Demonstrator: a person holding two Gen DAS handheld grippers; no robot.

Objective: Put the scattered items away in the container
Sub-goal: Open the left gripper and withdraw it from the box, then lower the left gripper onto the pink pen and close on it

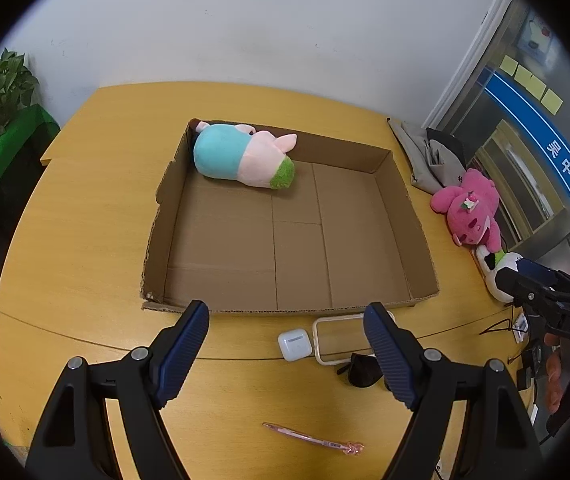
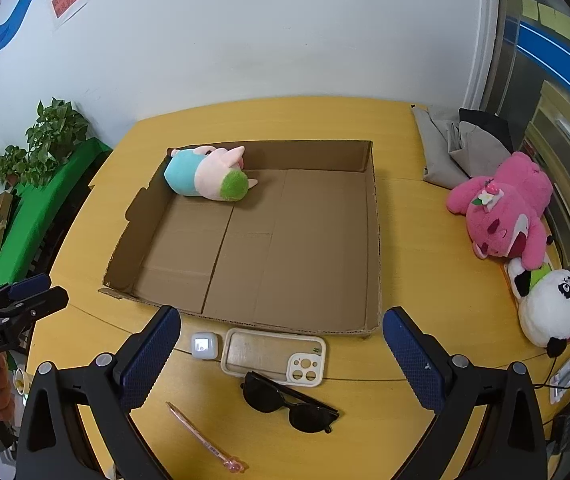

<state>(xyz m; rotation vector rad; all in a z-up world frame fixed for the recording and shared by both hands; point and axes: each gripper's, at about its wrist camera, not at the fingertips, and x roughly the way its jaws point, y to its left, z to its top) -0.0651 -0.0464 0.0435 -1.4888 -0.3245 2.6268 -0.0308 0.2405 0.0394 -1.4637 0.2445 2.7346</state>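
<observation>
A shallow cardboard box (image 1: 401, 204) (image 2: 371, 240) lies open on the yellow table, with a blue-and-pink plush (image 1: 241, 156) (image 2: 205, 174) in its far left corner. In front of the box lie a white earbud case (image 1: 293, 344) (image 2: 204, 345), a clear phone case (image 1: 335, 340) (image 2: 273, 356), black sunglasses (image 2: 289, 402) (image 1: 361, 368) and a pink pen (image 1: 313, 438) (image 2: 201, 436). A pink plush bear (image 2: 501, 208) (image 1: 471, 208) and a panda plush (image 2: 549, 304) (image 1: 499, 270) lie at the right. My left gripper (image 1: 287, 320) and right gripper (image 2: 283, 328) are open and empty, above the small items.
Folded grey cloth (image 2: 449, 148) (image 1: 425, 156) lies at the table's far right. Cables and a small device (image 2: 563, 378) sit at the right edge. A potted plant on a green surface (image 2: 45, 140) stands left of the table. A wall is behind.
</observation>
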